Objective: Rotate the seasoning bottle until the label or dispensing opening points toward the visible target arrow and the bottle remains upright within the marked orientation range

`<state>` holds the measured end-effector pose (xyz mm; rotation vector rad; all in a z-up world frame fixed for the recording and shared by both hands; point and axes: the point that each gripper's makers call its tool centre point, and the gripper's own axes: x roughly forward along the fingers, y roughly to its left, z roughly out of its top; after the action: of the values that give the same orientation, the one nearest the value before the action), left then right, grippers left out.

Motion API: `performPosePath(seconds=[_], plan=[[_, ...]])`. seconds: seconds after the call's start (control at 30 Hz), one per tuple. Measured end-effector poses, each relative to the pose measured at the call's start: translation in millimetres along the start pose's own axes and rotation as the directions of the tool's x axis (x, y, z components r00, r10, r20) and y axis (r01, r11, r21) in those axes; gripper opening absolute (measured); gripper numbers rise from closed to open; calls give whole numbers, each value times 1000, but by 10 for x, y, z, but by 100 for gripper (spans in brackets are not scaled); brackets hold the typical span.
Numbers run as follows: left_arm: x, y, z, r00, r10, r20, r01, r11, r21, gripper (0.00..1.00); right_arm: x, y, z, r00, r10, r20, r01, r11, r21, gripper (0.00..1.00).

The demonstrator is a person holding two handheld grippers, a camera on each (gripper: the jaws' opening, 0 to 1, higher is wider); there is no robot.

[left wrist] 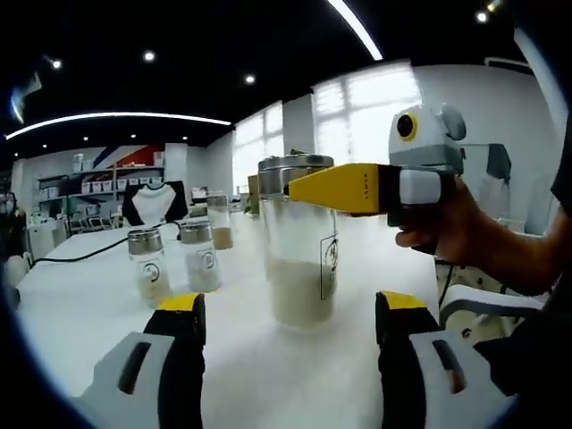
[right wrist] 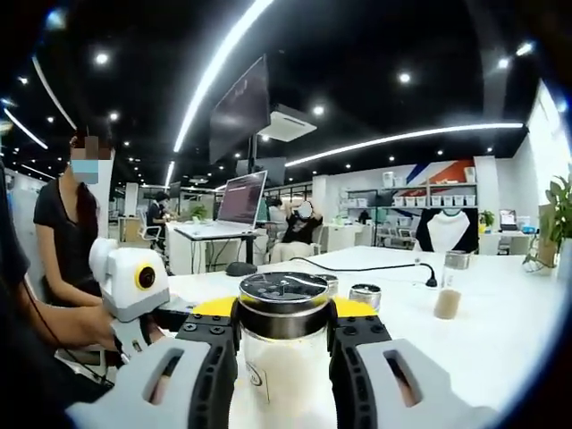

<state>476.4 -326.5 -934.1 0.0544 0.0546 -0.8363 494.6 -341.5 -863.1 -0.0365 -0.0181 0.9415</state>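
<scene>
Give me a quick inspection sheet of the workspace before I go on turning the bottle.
Surface: white table, bare near the bottle.
Job's things: seasoning bottle upright, metal lid on, pale powder filling its lower part; label on its side. No target arrow seen.
Clutter: two small jars standing side by side, another jar farther back.
Grippers: right hand-held gripper closed on the bottle just below the lid; left hand-held gripper open, jaws either side of the bottle, short of it.
Cables: black cable lying across the table.
Surroundings: shelves, bright windows, a person seated close by, a laptop on a desk.
</scene>
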Motion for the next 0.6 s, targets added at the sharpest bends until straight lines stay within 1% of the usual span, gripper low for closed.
performPosePath(seconds=[0.07, 0.13, 0.2, 0.23, 0.4, 0.5, 0.6], plan=[[-22, 16, 8, 1000, 0, 4, 0, 1000, -2, 85, 5, -81, 9, 1000, -6, 3, 6, 1000, 3, 35], [-38, 45, 35, 1000, 3, 17, -2, 1000, -23, 91, 16, -161, 14, 1000, -12, 7, 12, 1000, 16, 35], [-46, 71, 50, 1000, 9, 21, -8, 1000, -28, 98, 28, -219, 15, 1000, -17, 7, 16, 1000, 18, 35], [-51, 88, 53, 1000, 17, 21, -16, 1000, -25, 99, 36, -269, 13, 1000, -22, 6, 22, 1000, 19, 35], [-71, 119, 20, 1000, 23, -1, -23, 1000, -18, 100, 75, -456, 10, 999, -38, 10, 38, 999, 32, 35], [-72, 137, -13, 1000, 25, -19, -25, 1000, -18, 100, 106, -599, 3, 998, -52, 19, 51, 998, 37, 35], [-72, 145, -24, 999, 29, -24, -29, 999, -19, 100, 147, -744, 0, 997, -70, 18, 70, 997, 39, 35]])
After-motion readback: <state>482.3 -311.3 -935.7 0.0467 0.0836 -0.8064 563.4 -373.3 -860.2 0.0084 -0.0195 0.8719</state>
